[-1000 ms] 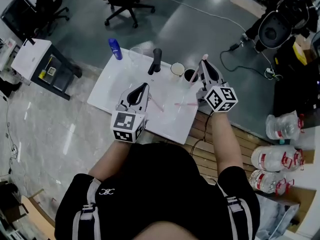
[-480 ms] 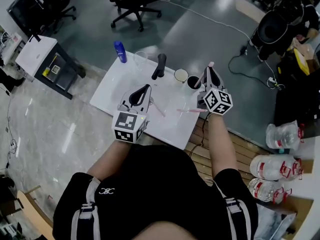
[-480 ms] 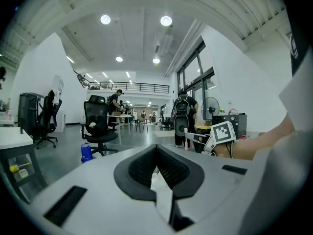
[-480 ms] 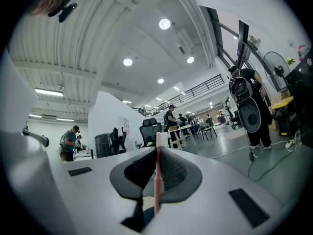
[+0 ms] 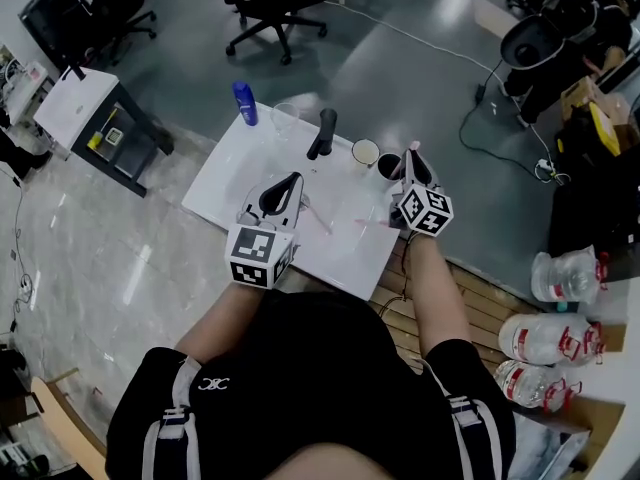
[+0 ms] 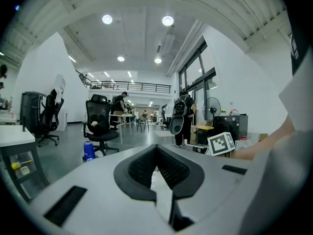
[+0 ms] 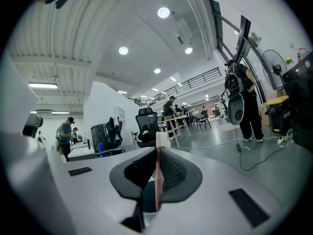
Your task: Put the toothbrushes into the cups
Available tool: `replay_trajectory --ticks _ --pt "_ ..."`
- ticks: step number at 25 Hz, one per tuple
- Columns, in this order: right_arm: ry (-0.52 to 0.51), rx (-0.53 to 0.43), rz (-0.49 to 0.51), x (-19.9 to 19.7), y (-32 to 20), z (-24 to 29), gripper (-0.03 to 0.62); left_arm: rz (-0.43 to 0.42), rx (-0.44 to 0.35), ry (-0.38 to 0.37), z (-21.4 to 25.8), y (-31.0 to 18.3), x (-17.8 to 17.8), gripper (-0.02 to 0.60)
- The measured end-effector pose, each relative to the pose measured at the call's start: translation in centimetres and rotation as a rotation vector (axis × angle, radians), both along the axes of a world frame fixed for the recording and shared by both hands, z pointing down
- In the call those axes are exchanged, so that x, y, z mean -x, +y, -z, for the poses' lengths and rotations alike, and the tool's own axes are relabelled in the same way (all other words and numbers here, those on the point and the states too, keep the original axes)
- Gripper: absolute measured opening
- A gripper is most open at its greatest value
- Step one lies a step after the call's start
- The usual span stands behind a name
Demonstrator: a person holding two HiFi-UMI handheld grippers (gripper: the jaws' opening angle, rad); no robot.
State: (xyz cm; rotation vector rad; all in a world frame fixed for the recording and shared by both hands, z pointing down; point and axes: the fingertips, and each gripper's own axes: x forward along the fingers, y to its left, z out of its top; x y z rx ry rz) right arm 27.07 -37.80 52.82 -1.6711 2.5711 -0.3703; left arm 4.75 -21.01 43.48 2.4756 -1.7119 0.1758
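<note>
Your right gripper (image 7: pixel 157 173) is clenched on a pink toothbrush (image 7: pixel 157 146) held upright, its lower end over the black cup (image 5: pixel 388 167) straight below the jaws, by the table's (image 5: pixel 230 183) far right edge. Your left gripper (image 6: pixel 156 150), jaws together and empty, sits farther off.

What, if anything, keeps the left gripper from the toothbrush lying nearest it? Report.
Yes, it looks reachable: the toothbrush lies on the table beside the left gripper, nothing between them. Its jaws are shut and must open first.
</note>
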Motion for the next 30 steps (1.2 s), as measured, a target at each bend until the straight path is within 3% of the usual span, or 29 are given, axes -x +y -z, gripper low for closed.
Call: replay_trajectory --ticks 9,17,30 --pt "0.107 0.077 0.002 0.8 1.6 -2.7 0.040 0.003 0.021 0.021 -0.7 0.8 0.5 0.012" --pt "0.085 0.128 0.018 0.8 2.4 -3.8 0.135 -0.013 0.020 0.029 -0.8 0.8 0.1 0.012" --pt "0.106 0.167 -0.012 -0.7 4.9 -4.1 0.140 -0.091 0.012 0.035 -0.4 -0.5 -2.6 0.012"
